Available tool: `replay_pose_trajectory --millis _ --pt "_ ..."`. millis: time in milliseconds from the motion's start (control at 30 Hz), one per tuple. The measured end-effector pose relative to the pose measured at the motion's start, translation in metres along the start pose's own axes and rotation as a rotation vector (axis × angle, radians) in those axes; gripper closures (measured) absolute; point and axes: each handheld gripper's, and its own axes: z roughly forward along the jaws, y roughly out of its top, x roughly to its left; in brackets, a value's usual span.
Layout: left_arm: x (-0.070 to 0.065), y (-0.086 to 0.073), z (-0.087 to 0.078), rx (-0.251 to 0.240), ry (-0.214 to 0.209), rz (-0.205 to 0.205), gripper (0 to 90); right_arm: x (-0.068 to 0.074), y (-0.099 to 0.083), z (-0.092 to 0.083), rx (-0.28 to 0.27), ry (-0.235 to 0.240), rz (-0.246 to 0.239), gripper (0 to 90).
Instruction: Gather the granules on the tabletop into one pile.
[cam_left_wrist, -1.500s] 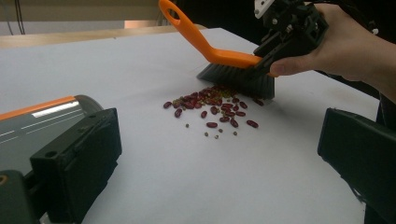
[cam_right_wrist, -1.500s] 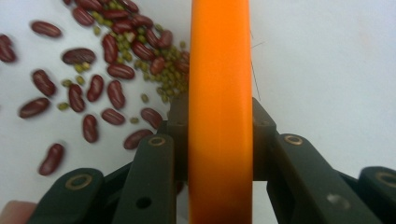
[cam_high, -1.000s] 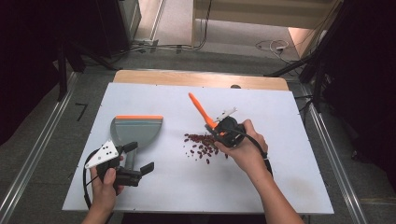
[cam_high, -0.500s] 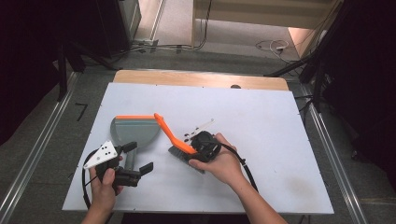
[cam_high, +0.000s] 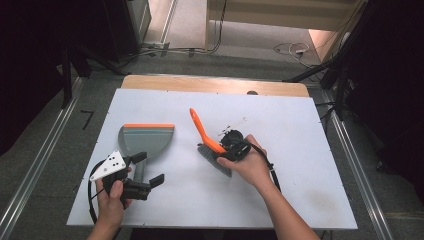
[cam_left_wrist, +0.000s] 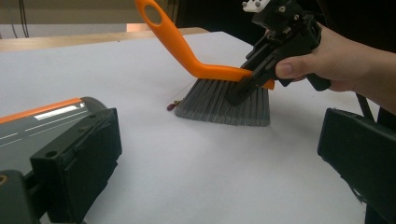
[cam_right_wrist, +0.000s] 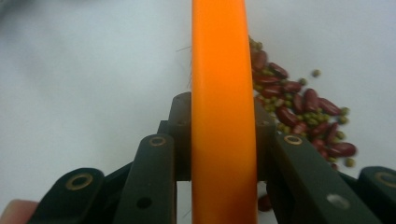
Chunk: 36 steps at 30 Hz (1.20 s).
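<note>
Nearest the person, the left claw stands wide with nothing between its jaws, resting on the white surface just at the handle end of the grey dustpan. Beyond it, off to its right, the right claw clamps the orange brush, bristles down on the surface. Red and green beans lie just beside that claw.

Open surface along far edge and whole right side. Dustpan sits toward left edge. Brush blocks centre; beans lie beside it. Clear lane between dustpan and brush.
</note>
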Motion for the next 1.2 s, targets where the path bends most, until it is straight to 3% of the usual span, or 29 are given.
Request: replay_pose_trajectory --millis 167,300,400,533,667,800,1033,1200 --pt "0.001 0.0 0.0 0.001 0.001 0.001 0.7 0.003 0.0 -0.006 0.009 -0.077 -0.033 68.9" --pt "0.001 0.0 0.0 0.0 0.002 -0.001 0.7 0.005 0.003 -0.014 -0.034 -0.033 -0.004 68.9" --pt "0.001 0.0 0.001 0.003 0.001 0.002 0.7 0.012 0.01 -0.014 -0.061 -0.039 0.0 68.9" --pt "0.0 0.0 0.0 0.0 0.0 0.004 0.8 0.023 0.023 -0.001 -0.088 0.0 0.021 68.9" --pt "0.0 0.0 -0.001 -0.001 0.0 0.002 0.7 0.026 0.031 0.017 -0.091 0.016 0.06 68.9" --pt "0.001 0.0 -0.002 -0.004 0.0 0.001 0.7 0.021 0.029 0.026 -0.086 -0.007 0.079 69.0" --pt "0.0 0.0 -0.001 -0.002 0.0 0.003 0.7 0.001 0.02 0.018 -0.086 -0.039 0.15 68.9" --pt "-0.001 0.0 0.0 0.0 -0.001 0.002 0.7 -0.009 0.01 0.012 -0.09 -0.066 0.175 68.8"
